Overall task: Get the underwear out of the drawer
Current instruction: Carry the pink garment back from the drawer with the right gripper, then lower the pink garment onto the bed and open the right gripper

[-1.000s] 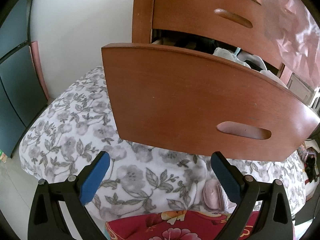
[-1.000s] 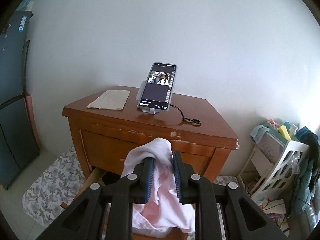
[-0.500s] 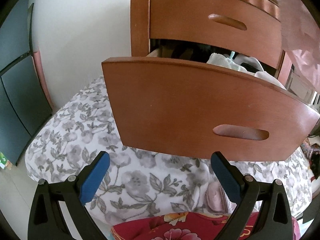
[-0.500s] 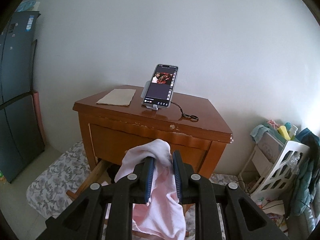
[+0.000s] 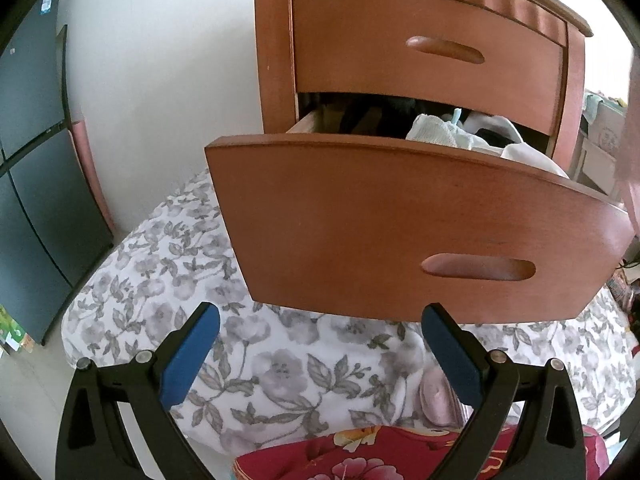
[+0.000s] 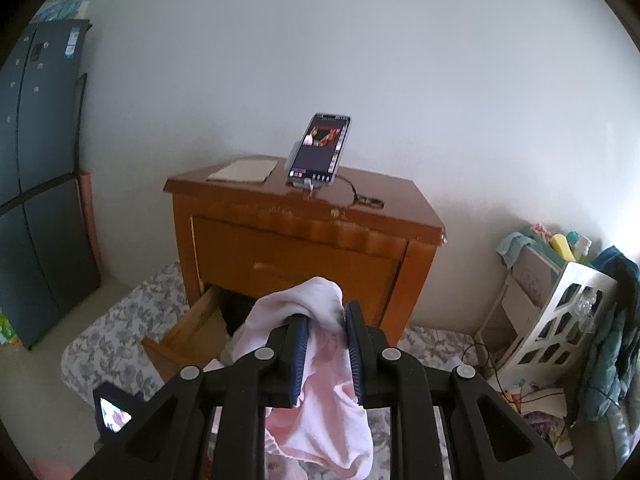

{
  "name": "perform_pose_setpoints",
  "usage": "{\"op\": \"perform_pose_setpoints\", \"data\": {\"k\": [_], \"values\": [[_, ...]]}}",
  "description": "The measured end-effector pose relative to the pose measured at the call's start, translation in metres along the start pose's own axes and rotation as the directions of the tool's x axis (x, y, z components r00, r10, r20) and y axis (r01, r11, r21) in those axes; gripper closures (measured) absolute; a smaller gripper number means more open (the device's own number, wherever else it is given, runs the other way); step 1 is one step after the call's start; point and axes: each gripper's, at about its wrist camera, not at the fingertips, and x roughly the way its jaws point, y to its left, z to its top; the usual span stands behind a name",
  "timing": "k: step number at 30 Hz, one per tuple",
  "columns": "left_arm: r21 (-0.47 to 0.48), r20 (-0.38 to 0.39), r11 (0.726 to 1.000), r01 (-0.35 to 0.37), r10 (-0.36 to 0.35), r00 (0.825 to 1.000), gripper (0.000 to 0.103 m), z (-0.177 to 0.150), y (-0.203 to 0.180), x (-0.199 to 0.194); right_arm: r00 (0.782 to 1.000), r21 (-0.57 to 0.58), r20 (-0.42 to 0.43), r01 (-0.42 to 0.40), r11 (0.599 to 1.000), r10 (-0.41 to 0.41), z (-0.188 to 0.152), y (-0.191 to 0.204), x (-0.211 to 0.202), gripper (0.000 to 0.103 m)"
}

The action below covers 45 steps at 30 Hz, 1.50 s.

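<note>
A wooden nightstand is seen against a white wall, its lower drawer pulled out. In front of the nightstand and above the drawer, pale pink underwear is pinched between the pads of the right gripper, a fold bunched over the fingertips and the rest hanging loose below. The garment is judged clear of the drawer. The left gripper is held spread and empty, low in front of the drawer face, touching nothing.

More white clothes are seen heaped inside the drawer, close under the nightstand's upper drawer.

Several risks are judged from here. Only a bunched fold is gripped, so the thin cloth could be lost by slipping if the gripper is swung quickly. The hanging tail could be caught on the drawer's front edge if the gripper is lowered near it. The open drawer juts well out from the nightstand and could be knocked by the left gripper.
</note>
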Motion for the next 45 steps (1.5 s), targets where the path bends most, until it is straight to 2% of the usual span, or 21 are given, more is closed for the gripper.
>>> {"op": "perform_pose_setpoints", "data": {"k": [9, 15, 19, 27, 34, 39, 45], "values": [[0.011, 0.004, 1.000, -0.002, 0.002, 1.000, 0.002, 0.000, -0.002, -0.002, 0.995, -0.023, -0.094, -0.039, 0.999, 0.037, -0.035, 0.006, 0.017, 0.082], [0.008, 0.002, 1.000, 0.000, 0.000, 1.000, 0.002, 0.000, -0.002, -0.001, 0.979, -0.047, -0.193, -0.074, 0.996, 0.064, -0.061, 0.023, 0.046, 0.082], [0.006, 0.003, 1.000, 0.001, -0.001, 1.000, 0.002, 0.000, -0.002, 0.000, 0.960, -0.070, -0.273, -0.091, 0.993, 0.069, -0.078, 0.039, 0.072, 0.082], [-0.005, -0.005, 1.000, 0.008, -0.008, 1.000, 0.002, -0.001, 0.001, 0.002, 0.923, -0.093, -0.375, -0.124, 0.988, 0.081, -0.107, 0.068, 0.116, 0.082], [-0.006, -0.014, 1.000, 0.009, -0.009, 1.000, 0.002, -0.001, 0.000, 0.004, 0.881, -0.101, -0.465, -0.145, 0.984, 0.083, -0.131, 0.084, 0.148, 0.082], [-0.006, -0.014, 1.000, 0.009, -0.009, 1.000, 0.002, -0.001, 0.000, 0.004, 0.853, -0.062, -0.515, -0.137, 0.989, 0.085, -0.147, 0.084, 0.167, 0.082], [-0.008, -0.018, 1.000, 0.010, -0.011, 1.000, 0.002, -0.001, 0.000, 0.004, 0.808, -0.035, -0.582, -0.141, 0.989, 0.094, -0.166, 0.087, 0.189, 0.082]]}}
